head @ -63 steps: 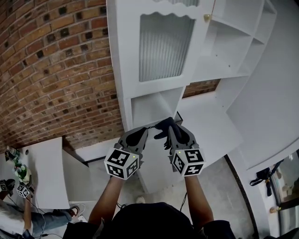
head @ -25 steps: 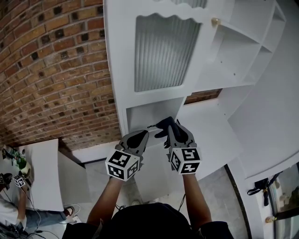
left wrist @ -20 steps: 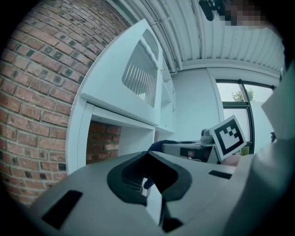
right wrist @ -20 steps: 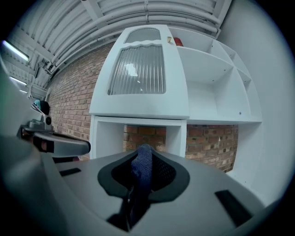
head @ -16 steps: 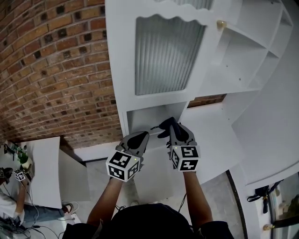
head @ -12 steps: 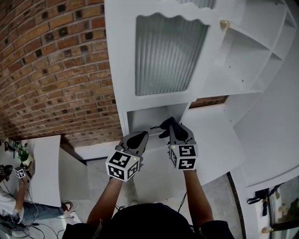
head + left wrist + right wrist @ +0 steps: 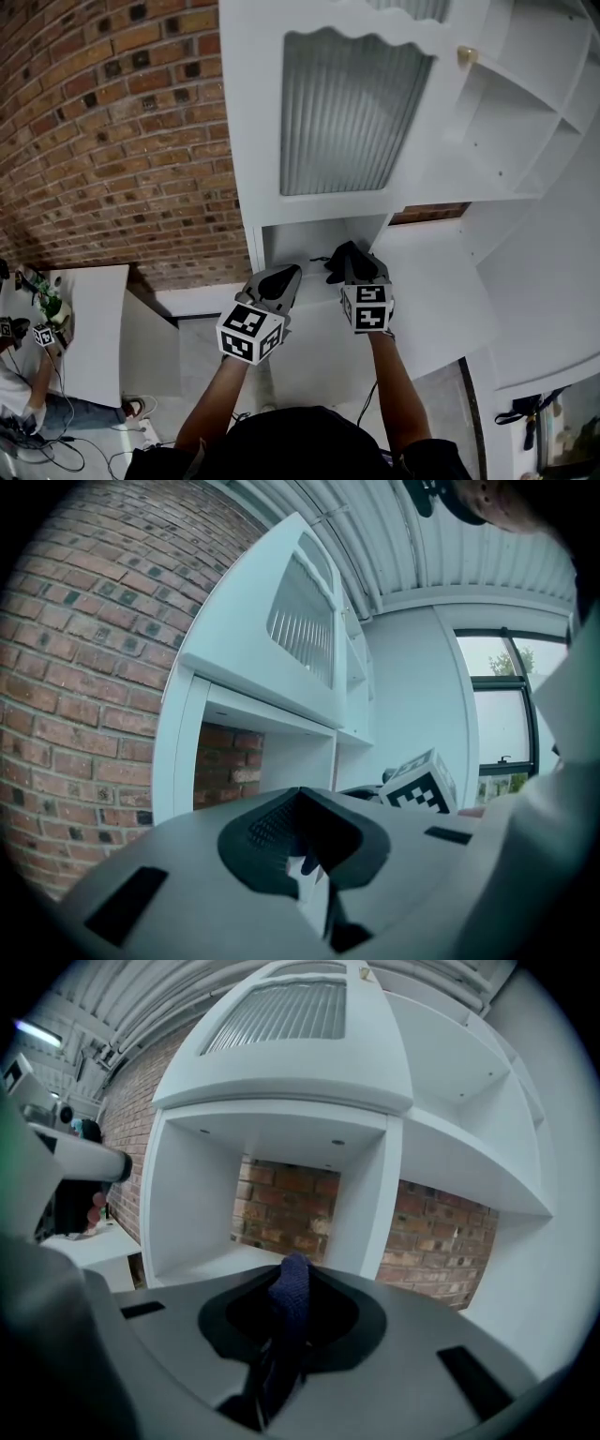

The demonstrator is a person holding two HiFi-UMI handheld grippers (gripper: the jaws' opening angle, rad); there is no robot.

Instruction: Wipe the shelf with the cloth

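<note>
A dark blue cloth point(image 7: 289, 1299) sticks up between the jaws of my right gripper point(image 7: 281, 1354), which is shut on it. In the head view the cloth point(image 7: 341, 258) and the right gripper point(image 7: 357, 270) are at the front edge of the low open shelf compartment point(image 7: 309, 240) of a white cabinet. That compartment's shelf board point(image 7: 221, 1260) lies just ahead in the right gripper view, with brick behind it. My left gripper point(image 7: 281, 277) hangs beside it to the left, jaws together and holding nothing; its jaws point(image 7: 307, 860) point at the same cabinet.
Above the compartment is a ribbed glass door point(image 7: 352, 117) with a brass knob point(image 7: 465, 56). More open white shelves point(image 7: 525, 122) run to the right. A brick wall point(image 7: 122, 141) is at the left. A white table point(image 7: 89, 337) and a person point(image 7: 23, 394) are at the lower left.
Both grippers have come closer to the open compartment. The right gripper with the cloth has moved up to the compartment's front edge. The left gripper has kept beside it.
</note>
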